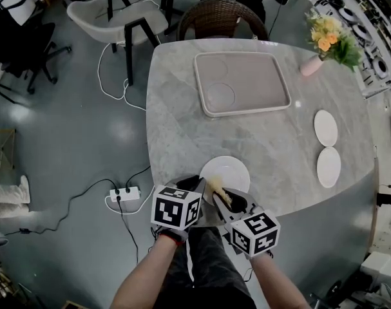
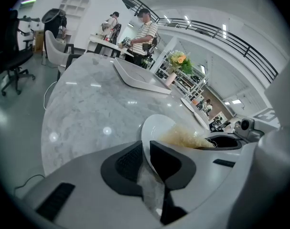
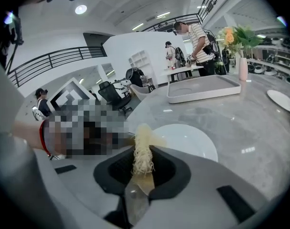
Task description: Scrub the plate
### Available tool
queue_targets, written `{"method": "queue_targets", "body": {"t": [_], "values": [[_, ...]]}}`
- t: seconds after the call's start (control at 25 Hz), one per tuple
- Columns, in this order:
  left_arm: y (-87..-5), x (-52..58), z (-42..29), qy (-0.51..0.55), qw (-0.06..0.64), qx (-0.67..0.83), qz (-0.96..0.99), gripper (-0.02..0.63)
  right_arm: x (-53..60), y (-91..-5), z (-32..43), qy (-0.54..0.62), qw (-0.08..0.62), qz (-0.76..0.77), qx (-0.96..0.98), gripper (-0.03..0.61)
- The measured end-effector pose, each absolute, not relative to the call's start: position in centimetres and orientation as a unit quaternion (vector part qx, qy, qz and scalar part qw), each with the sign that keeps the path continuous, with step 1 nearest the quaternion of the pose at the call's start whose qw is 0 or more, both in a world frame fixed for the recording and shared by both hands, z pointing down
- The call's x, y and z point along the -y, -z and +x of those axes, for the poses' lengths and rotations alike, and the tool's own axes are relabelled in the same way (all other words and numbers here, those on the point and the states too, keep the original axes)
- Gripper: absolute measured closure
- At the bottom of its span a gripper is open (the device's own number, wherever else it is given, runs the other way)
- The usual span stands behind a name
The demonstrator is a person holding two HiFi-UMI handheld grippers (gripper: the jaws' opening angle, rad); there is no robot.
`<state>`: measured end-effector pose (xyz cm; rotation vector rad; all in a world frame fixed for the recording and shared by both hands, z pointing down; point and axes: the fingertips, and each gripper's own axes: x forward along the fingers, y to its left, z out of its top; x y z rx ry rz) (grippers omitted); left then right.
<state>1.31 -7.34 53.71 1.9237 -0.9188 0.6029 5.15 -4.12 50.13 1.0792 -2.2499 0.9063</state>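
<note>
Marble-grey tabletop (image 1: 182,108), glossy grey floor (image 1: 73,134) around; left gripper (image 1: 200,186) pinches white plate (image 1: 234,171) rim; right gripper (image 1: 226,198) pinches straw-coloured fibre scrubber (image 1: 217,188).

Three white plates lay on the single marble table (image 1: 182,127): a near plate (image 1: 235,170) at the near edge, plus a far-right plate (image 1: 325,127) and a near-right plate (image 1: 328,167). There was one tray (image 1: 253,69) and one vase of flowers (image 1: 313,64). Two grippers showed, the left gripper (image 2: 145,161) and the right gripper (image 3: 144,168), with one scrubber (image 3: 143,149). Three chairs stood farther off: a wicker chair (image 1: 221,17), a white chair (image 1: 98,11) and a black office chair (image 1: 24,40). One power strip (image 1: 125,192) lay on the floor, left.
</note>
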Motion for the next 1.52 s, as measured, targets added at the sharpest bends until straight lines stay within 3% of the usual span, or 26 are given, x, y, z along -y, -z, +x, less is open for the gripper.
{"method": "queue_targets", "body": {"t": [0.28, 1.0, 1.52], "values": [[-53.7, 7.4, 1.4, -0.243, 0.445, 0.373, 0.777, 0.555, 6.5, -50.1, 4.6, -0.322, 0.227, 0.398, 0.828, 0.505], [-53.4, 7.0, 1.1, -0.242, 0.427, 0.395, 0.777, 0.561, 11.1, -50.0, 10.0, -0.223, 0.287, 0.463, 0.809, 0.505], [-53.4, 7.0, 1.1, -0.235, 0.433, 0.399, 0.773, 0.561, 6.7, -49.4, 13.7, -0.255, 0.280, 0.480, 0.791, 0.505]]}}
